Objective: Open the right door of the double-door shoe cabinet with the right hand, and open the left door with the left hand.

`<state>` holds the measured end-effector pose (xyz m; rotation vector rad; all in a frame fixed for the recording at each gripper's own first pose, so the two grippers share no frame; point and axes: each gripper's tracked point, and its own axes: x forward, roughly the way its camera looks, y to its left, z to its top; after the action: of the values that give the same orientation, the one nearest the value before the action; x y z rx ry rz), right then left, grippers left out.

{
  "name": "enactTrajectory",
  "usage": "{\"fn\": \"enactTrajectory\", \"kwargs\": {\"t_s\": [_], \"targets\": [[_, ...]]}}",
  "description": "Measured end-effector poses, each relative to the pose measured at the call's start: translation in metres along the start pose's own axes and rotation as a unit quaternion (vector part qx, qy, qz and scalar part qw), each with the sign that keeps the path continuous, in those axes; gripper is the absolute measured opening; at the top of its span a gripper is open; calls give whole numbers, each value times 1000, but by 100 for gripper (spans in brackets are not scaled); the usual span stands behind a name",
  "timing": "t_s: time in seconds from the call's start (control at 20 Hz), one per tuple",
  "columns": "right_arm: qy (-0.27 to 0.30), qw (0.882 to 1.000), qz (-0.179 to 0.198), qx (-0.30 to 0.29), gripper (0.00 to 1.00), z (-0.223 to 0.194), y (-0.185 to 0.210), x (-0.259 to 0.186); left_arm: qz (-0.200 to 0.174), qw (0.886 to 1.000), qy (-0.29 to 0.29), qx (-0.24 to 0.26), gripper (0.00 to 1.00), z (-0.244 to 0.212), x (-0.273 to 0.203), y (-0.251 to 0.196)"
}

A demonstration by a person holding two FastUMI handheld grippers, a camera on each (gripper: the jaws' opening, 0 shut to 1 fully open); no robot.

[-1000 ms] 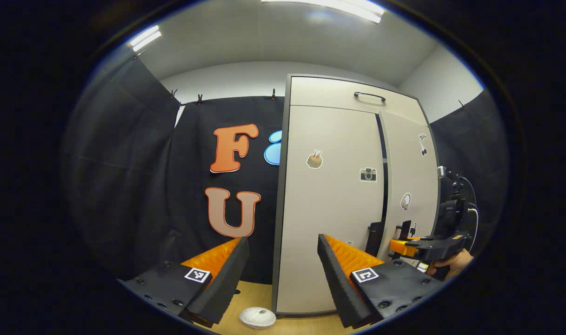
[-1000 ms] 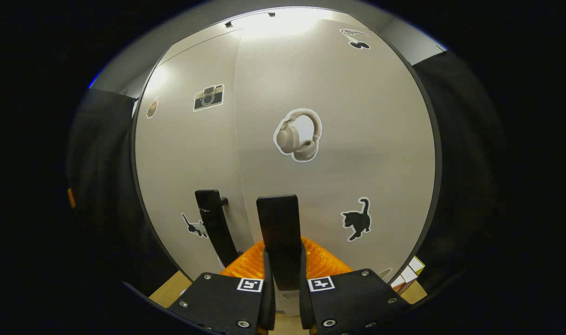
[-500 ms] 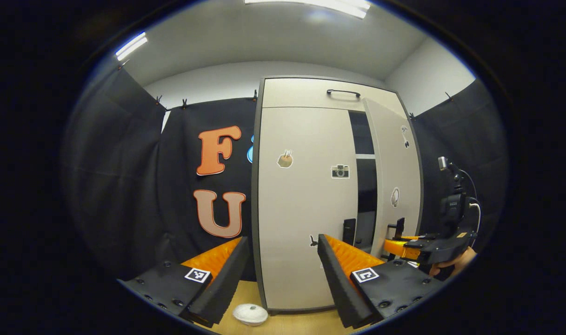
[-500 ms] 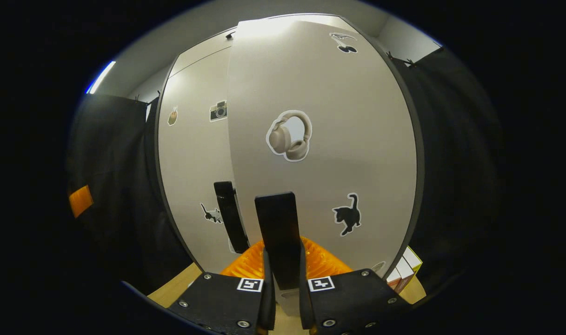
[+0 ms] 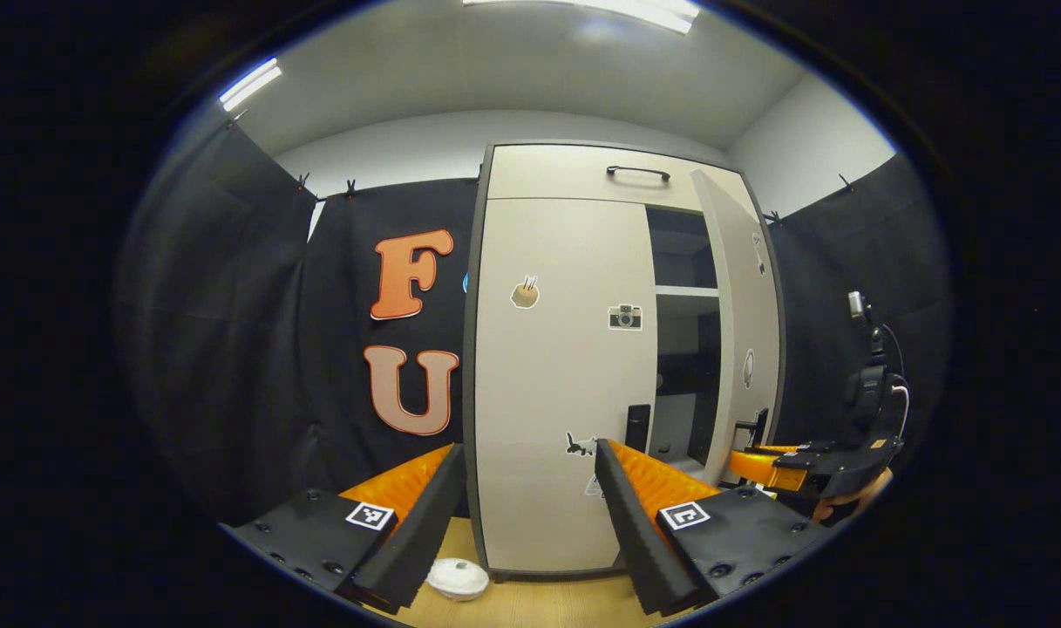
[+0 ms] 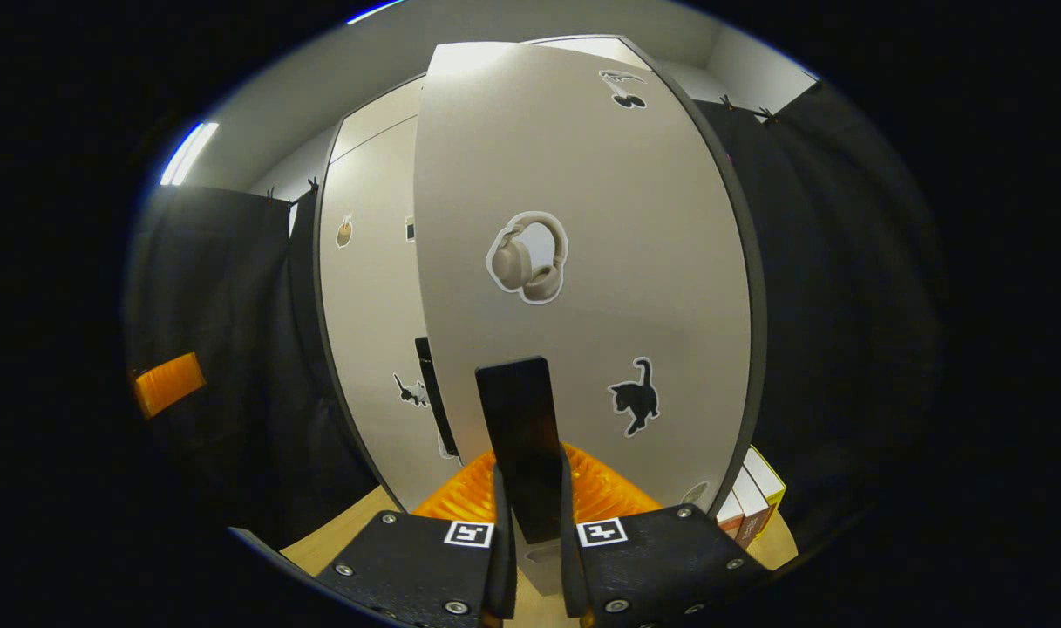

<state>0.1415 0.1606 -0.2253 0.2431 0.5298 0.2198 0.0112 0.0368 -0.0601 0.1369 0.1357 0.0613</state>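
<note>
The shoe cabinet point(image 5: 565, 384) stands on a light wooden surface point(image 5: 530, 602) against black cloth, its right door point(image 6: 582, 262) ajar; the right gripper point(image 6: 530, 523) pinches the door's black handle point(image 6: 517, 427). The left gripper point(image 5: 526, 515) hangs spread near the shut left door point(image 5: 556, 349).

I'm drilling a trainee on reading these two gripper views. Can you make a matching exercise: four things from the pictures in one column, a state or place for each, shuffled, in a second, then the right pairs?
Things
1. right door
2. left door
3. left tongs
4. right tongs

States
A. open, gripping nothing
B. swung partly open
C. shut on the right door's black handle
D. closed flat against the cabinet

Pairs: 1-B, 2-D, 3-A, 4-C
</note>
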Motion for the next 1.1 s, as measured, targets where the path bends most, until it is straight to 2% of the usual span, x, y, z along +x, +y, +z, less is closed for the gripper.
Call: {"fn": "enactTrajectory", "kwargs": {"t_s": [0.1,0.2,0.25,0.3,0.35,0.5,0.55,0.6,0.7,0.75,0.9,1.05,1.1], "targets": [[0,1000,2,-1,21,0,-2,-3,5,1000,2,-1,92,0,-1,1],[0,1000,6,1,21,1,-4,-8,6,1000,3,0,95,-1,0,1],[2,1000,7,2,21,1,-5,-11,7,1000,3,3,92,-1,2,1],[2,1000,8,2,20,1,-7,-13,8,1000,2,3,95,-1,3,1],[3,1000,8,3,20,2,-9,-16,7,1000,2,1,92,-2,4,0],[2,1000,0,-7,20,4,-14,-25,1,1000,4,-3,92,-4,8,-6],[2,1000,-1,-10,20,3,-18,-25,-1,1000,3,-3,95,-4,9,-7],[1,1000,-1,-9,20,3,-19,-27,1,1000,2,-2,92,-4,10,-6],[2,1000,-1,-5,20,4,-20,-32,3,1000,3,-4,95,-6,13,-5],[1,1000,-2,-9,20,4,-22,-33,2,1000,4,-6,92,-6,15,-6],[-4,1000,-6,-3,19,7,-28,-38,3,1000,6,-1,95,-8,18,-4],[-5,1000,-7,-2,19,7,-30,-42,3,1000,8,-3,92,-10,22,-4],[-6,1000,-12,-8,19,8,-35,-42,0,1000,9,-5,95,-10,24,-6]]}}
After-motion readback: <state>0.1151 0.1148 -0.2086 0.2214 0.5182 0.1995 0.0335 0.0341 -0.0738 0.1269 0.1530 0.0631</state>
